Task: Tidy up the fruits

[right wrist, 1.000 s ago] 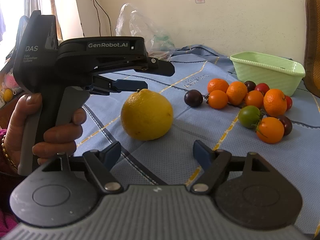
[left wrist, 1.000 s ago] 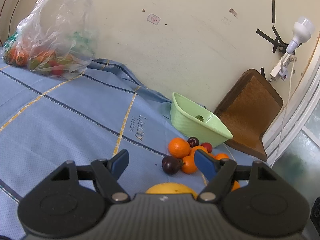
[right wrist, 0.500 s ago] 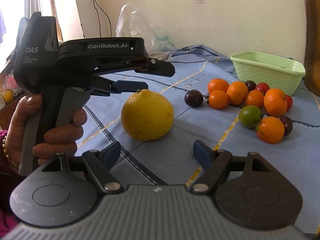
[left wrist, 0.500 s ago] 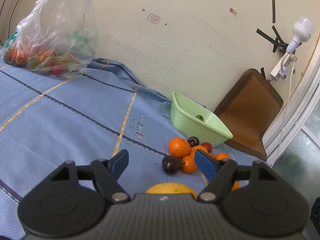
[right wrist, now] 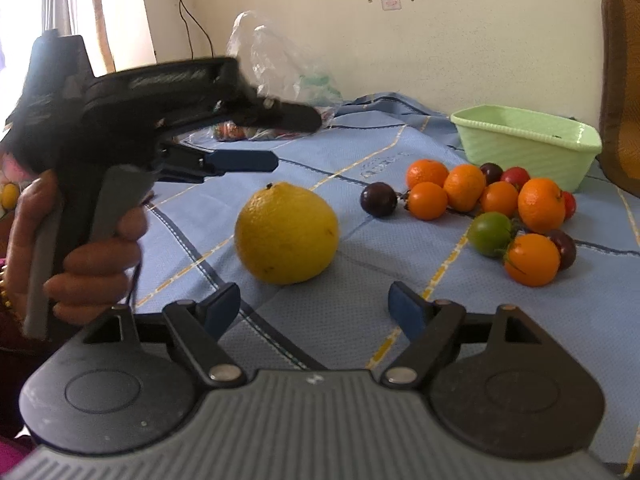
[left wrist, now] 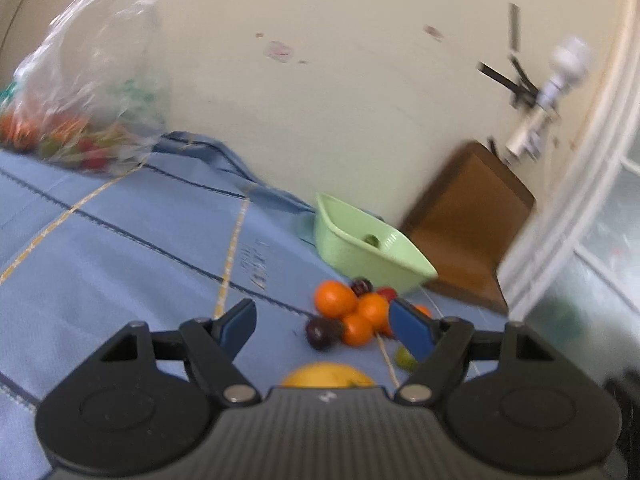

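between the big yellow citrus and green basket, small fruits crowd; both claws released

A lived-in room of a home

A blue checked cloth covers the surface, with loose fruit, a plastic bag of produce and a green basket; a scuffed cream wall, a bulb taped to it, a brown chair and curtains.
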`<state>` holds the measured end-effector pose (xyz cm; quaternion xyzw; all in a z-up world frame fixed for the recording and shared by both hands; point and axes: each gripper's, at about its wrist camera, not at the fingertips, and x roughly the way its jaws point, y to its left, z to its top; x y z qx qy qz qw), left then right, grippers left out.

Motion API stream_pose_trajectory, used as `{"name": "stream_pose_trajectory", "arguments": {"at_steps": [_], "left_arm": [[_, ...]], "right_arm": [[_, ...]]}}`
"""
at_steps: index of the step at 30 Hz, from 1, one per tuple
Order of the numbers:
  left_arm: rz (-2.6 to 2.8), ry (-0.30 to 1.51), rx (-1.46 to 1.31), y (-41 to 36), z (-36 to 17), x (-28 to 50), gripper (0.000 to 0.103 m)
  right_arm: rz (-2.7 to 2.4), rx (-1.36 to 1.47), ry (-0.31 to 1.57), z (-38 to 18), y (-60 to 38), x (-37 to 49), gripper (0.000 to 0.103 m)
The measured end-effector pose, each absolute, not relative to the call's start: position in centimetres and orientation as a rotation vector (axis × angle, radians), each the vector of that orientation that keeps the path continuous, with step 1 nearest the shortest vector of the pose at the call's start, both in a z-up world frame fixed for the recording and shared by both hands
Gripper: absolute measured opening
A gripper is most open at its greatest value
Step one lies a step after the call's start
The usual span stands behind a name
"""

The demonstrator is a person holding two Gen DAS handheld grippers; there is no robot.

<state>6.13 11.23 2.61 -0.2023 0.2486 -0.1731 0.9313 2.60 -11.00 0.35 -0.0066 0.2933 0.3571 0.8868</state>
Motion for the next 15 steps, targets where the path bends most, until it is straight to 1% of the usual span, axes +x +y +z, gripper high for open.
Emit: {"name": "stream_pose_trajectory", "arguments": {"at_steps": [5, 10, 11, 12, 13, 14, 15], "left_arm": [[-0.376, 0.513, -0.333, 10.8, 2.9, 3.3, 0.075], [-0.316, 0.595, -0.296, 10.1, 1.8, 3.5, 0.079], [-0.326, 0.603, -0.302, 9.9, 1.7, 3.5, 0.078], [-0.332, 0.609, -0.304, 9.7, 1.8, 3.5, 0.075], [-0.341, 0.614, -0.305, 9.5, 1.8, 3.6, 0.069], [-0.364, 0.622, -0.312, 9.2, 1.9, 3.6, 0.064], [-0.373, 0.629, -0.316, 8.9, 1.9, 3.7, 0.062]], "right_arm": [[0.798, -0.062, 0.564, 1.0, -9.9, 2.7, 0.083], [0.795, -0.148, 0.563, 0.9, -7.9, 3.7, 0.083], [0.786, -0.161, 0.573, 0.7, -7.5, 4.0, 0.082], [0.782, -0.164, 0.587, 0.6, -7.4, 4.3, 0.082], [0.784, -0.155, 0.606, 0.5, -7.4, 4.7, 0.079], [0.788, -0.146, 0.613, 0.4, -7.4, 4.8, 0.066], [0.787, -0.138, 0.615, 0.4, -7.6, 4.8, 0.065]]}}
